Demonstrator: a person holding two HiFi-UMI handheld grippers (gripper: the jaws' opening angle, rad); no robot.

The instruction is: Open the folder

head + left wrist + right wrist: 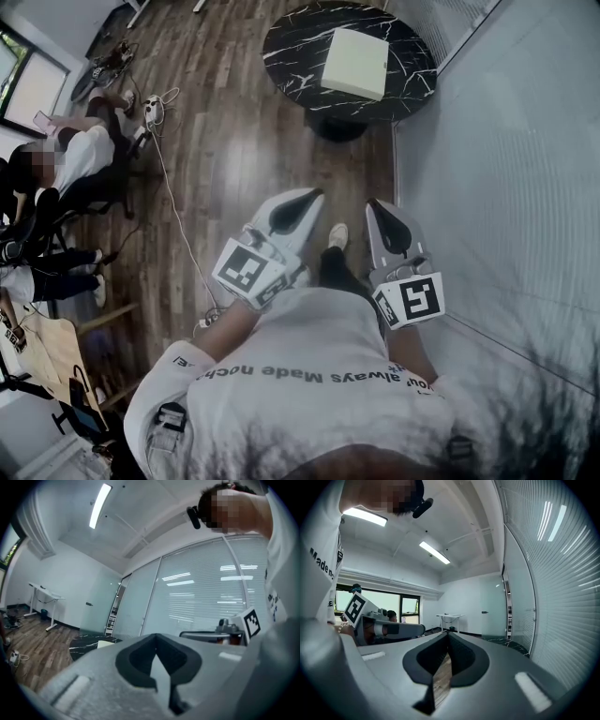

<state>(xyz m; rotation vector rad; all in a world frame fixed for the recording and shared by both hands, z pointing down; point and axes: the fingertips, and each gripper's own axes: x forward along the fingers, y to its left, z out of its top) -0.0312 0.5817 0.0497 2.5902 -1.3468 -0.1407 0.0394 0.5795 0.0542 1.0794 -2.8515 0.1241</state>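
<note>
**Both tools shut, folder lying far ahead on the round surface**

At the far left, seated people (58, 157) are seen by a desk, and a white cable (174, 217) is trailed across the wooden floor (234, 141). That cable is judged to be the first hazard. It runs close to the line of approach, and a foot caught in it would jolt both hands.

The left tool (314, 197) is held level in front of the chest. Its jaws are seen pressed together at the tips, with nothing between them. The right tool (373, 204) is carried just beside it. It is likewise closed and empty, and only floorboards are glimpsed through the slit behind its tips.

The folder (355, 63), a pale square, is seen lying flat on the black marble surface (291, 47), well apart from both tools. It appears closed, though the cover's edge is too small to be made out. The task is therefore judged not yet begun.

Trouble is to be expected at the first contact. With the jaws shut, the cover cannot be caught unless they are parted first. A closed tip pushed at the edge would likely skate the folder across the glossy top, perhaps toward the rim. If too deep a bite is taken, the whole folder may be lifted rather than the cover alone.

At the right, the glass wall (506, 187) with its blinds stands near the right elbow, so a wide swing there could be knocked.
</note>
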